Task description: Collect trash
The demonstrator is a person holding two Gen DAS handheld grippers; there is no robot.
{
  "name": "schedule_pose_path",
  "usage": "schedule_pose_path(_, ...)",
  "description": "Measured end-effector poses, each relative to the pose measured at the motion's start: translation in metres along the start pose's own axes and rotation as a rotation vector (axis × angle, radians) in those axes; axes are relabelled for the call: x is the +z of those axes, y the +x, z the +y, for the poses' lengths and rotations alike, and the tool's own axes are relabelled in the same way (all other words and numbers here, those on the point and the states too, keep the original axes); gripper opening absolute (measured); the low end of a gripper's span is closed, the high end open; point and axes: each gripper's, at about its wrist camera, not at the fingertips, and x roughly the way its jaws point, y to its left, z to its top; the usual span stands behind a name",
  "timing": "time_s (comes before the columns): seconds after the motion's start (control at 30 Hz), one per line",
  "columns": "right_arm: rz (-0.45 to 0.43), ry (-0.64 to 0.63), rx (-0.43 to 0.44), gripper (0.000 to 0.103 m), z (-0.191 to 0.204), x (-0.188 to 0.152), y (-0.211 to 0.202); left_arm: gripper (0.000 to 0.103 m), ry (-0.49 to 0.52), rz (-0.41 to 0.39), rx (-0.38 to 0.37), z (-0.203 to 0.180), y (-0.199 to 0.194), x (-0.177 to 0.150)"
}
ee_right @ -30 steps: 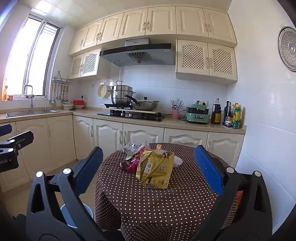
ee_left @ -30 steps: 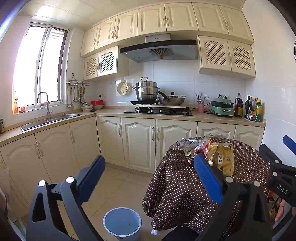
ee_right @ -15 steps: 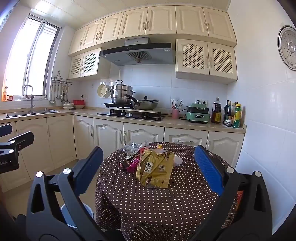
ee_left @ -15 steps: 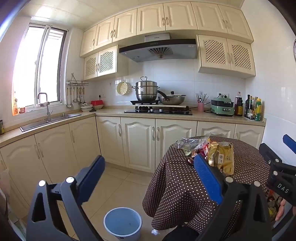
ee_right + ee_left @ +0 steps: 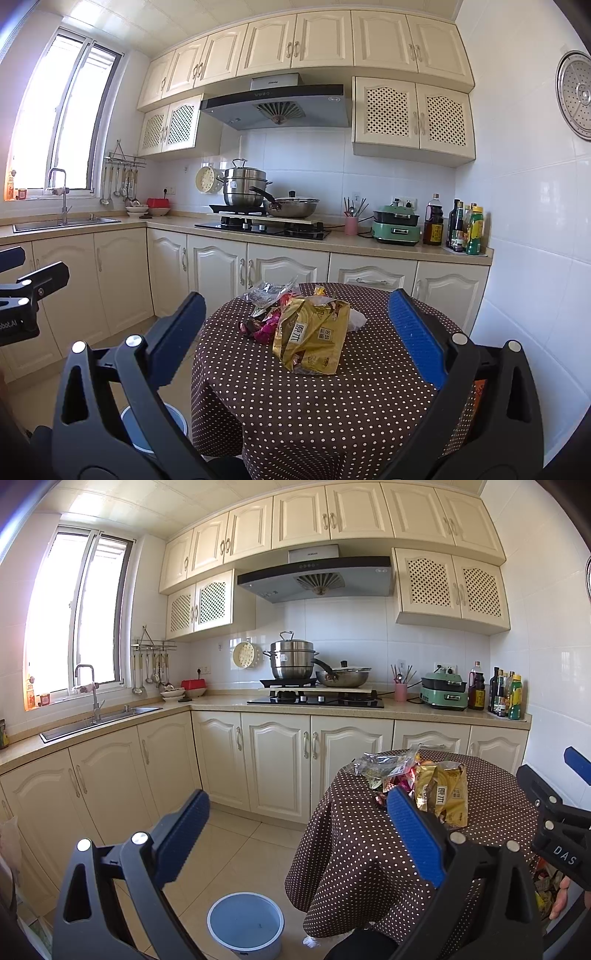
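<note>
A pile of wrappers lies on the round table with the brown dotted cloth (image 5: 314,402): a gold snack bag (image 5: 314,338), pink wrappers (image 5: 260,325), a clear silvery bag (image 5: 267,290) and a white scrap (image 5: 356,319). The left wrist view shows the same gold snack bag (image 5: 445,794) and table (image 5: 354,860). A blue-grey bin (image 5: 245,926) stands on the floor left of the table, and the same bin (image 5: 173,417) sits partly hidden behind my finger. My left gripper (image 5: 299,805) hangs open over the floor. My right gripper (image 5: 295,306) is open, facing the pile from short of it.
Cream base cabinets (image 5: 277,768) and a counter run behind the table, with a stove, pots (image 5: 245,186), a green cooker (image 5: 395,225) and bottles (image 5: 467,229). A sink (image 5: 99,720) sits under the window at left. Bare tiled floor (image 5: 229,845) lies between cabinets and table.
Both views have barely shifted; the grippers stay open and the pile has not moved.
</note>
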Motion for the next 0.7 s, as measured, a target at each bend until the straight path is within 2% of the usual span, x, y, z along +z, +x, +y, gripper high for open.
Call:
schedule_pose_path(0.07,0.0,-0.002,0.0,0.097,0.0,0.0,0.0,0.095,0.003,0.0,0.0,-0.007,0.008,-0.011)
schedule_pose_path(0.4,0.003,-0.003,-0.002,0.097,0.0,-0.001,0.002,0.095,0.001,0.002,-0.003,-0.014,0.019,-0.023)
schedule_pose_path(0.43,0.003,-0.002,-0.003,0.097,0.0,-0.001,0.002,0.095,0.003,0.004,-0.003,-0.012,0.016,-0.015)
schedule_pose_path(0.57,0.005,-0.003,-0.003,0.097,0.0,-0.002,0.002,0.095,0.001,0.006,-0.004,-0.014,0.02,-0.022)
schedule_pose_path(0.7,0.011,-0.005,-0.004,0.097,-0.001,-0.004,0.004,0.095,0.005,0.007,-0.002,-0.006,0.01,-0.014)
